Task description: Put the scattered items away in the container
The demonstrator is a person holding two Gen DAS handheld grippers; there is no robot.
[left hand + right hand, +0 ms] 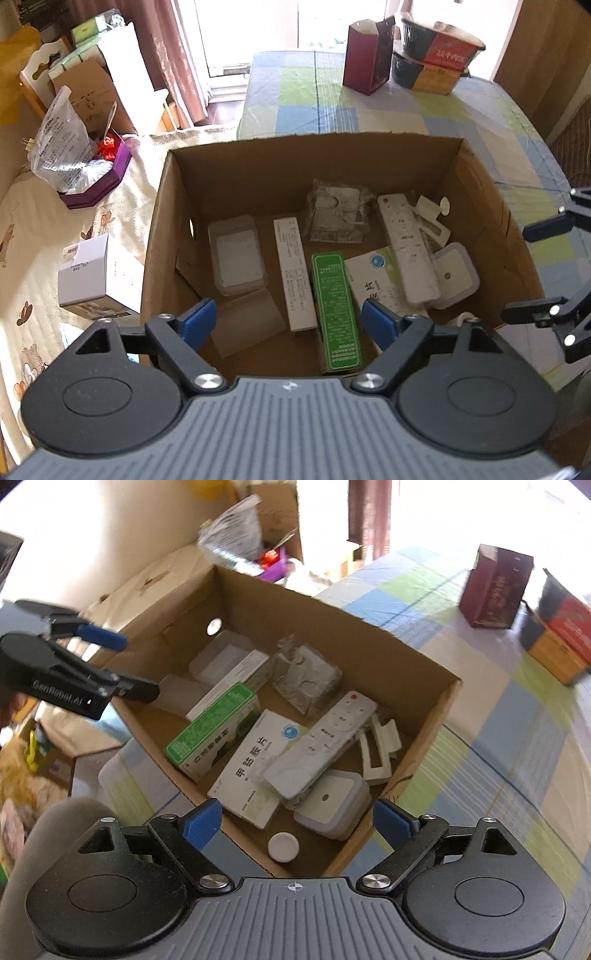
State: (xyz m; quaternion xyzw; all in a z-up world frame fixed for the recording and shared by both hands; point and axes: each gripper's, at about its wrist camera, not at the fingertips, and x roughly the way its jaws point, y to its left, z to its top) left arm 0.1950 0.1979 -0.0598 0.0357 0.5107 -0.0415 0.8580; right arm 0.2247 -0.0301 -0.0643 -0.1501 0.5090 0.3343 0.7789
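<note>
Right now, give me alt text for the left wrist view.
Open, empty left gripper hovers over a cardboard box holding a green carton, white remote and other small packages. The right gripper shows at right.

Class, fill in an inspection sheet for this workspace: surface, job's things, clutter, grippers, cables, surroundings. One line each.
Surface: table under a checked cloth.
Job's things: cardboard box holds a white remote, green carton, long white carton, clear plastic case, wrapped packet, white square device and a small white round item.
Clutter: maroon box and stacked noodle bowls stand on the cloth beyond the box.
Grippers: left gripper open, empty, over the box; right gripper open, empty.
Cables: nothing seen.
Surroundings: curtain, window, purple tray with bags, white carton.
</note>
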